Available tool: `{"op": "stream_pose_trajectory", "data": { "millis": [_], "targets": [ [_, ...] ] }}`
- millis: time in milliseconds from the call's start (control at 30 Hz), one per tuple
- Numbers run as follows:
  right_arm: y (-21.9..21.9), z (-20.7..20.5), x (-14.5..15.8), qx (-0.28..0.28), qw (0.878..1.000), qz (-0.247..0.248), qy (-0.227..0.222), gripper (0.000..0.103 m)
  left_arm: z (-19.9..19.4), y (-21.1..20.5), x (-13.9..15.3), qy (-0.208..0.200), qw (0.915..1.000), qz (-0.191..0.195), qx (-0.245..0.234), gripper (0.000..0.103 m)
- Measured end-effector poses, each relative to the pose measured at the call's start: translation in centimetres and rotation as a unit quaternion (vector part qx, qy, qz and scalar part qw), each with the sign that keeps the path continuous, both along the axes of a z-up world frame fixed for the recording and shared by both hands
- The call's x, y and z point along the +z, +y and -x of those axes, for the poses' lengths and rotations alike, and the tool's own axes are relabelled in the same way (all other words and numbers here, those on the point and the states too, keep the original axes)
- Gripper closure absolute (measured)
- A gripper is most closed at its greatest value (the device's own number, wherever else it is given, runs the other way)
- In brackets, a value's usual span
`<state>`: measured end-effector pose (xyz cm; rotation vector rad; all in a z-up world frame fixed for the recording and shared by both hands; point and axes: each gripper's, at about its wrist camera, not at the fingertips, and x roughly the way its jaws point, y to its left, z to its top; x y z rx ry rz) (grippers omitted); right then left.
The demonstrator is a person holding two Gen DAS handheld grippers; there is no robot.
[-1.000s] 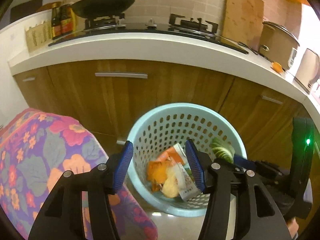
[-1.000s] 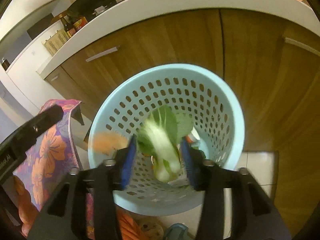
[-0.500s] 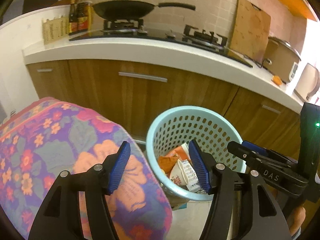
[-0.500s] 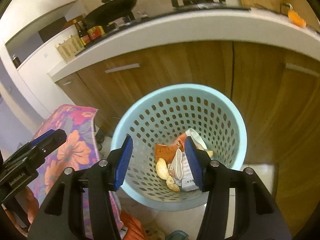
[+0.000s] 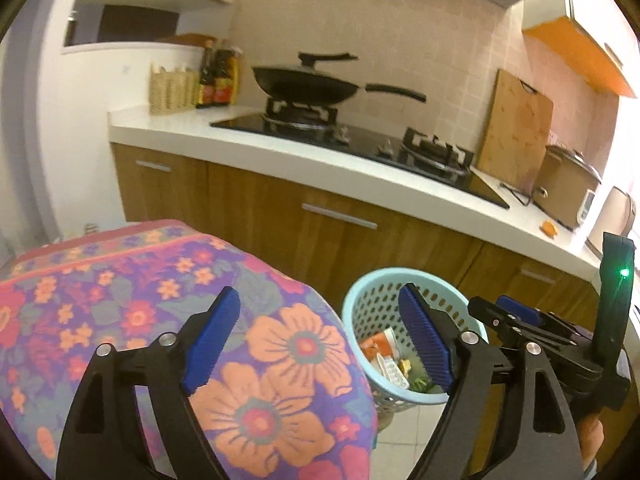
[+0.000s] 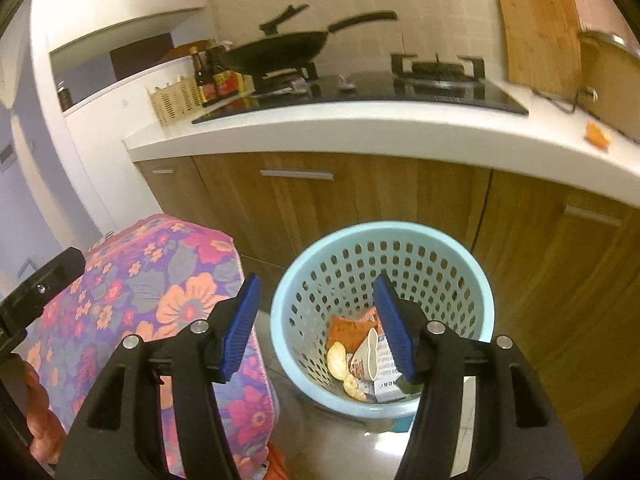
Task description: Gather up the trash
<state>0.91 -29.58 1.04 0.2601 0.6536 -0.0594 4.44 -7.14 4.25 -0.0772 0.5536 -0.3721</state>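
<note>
A light blue perforated trash basket point(image 6: 476, 280) stands on the floor by the wooden cabinets; it also shows in the left wrist view point(image 5: 362, 300). Inside lie wrappers, a paper cup and food scraps point(image 6: 360, 356). My right gripper point(image 6: 318, 324) is open and empty, raised above and in front of the basket. My left gripper point(image 5: 320, 340) is open and empty, above the edge of a flowered cloth, left of the basket. An orange scrap point(image 6: 598, 134) lies on the counter at the right; it also shows in the left wrist view point(image 5: 549, 227).
A flowered cloth point(image 5: 120, 300) covers a surface left of the basket. The white counter point(image 6: 360, 132) holds a hob with a black wok point(image 5: 308, 88), sauce bottles point(image 5: 218, 76), a cutting board point(image 5: 516, 128) and a rice cooker point(image 5: 568, 184).
The right gripper let go of the green vegetable over the basket and is now empty. Both grippers rose and drew back from the basket; the counter top is now in view.
</note>
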Motion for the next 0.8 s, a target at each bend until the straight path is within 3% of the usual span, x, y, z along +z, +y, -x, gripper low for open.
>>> {"op": "stream_pose_trajectory", "data": {
  "millis": [267,333,433,533,800],
  "targets": [
    [2.0,2.4,2.6,-0.027,0.998,0.043,-0.033,0.037,2.9,1.1,-0.1,-0.032,0.9992,-0.016,0.016,0.021],
    [2.2,3.4,3.1,-0.032,0.997,0.047,-0.044,0.029,3.7,1.1,-0.4,-0.047,0.9983,-0.023,0.026,0.020],
    [2.8,4.6,3.5,-0.038,0.996,0.052,-0.062,0.027,4.6,1.2,-1.3,-0.088,0.9920,-0.059,0.068,0.018],
    [3.9,5.0,3.1,-0.051,0.993,0.075,-0.068,0.025,4.5,1.4,-2.4,-0.099,0.9875,-0.083,0.090,0.018],
    [4.9,5.2,1.9,-0.067,0.992,0.080,-0.074,0.024,3.5,3.4,-4.1,-0.082,0.9886,-0.056,0.114,0.017]
  ]
}}
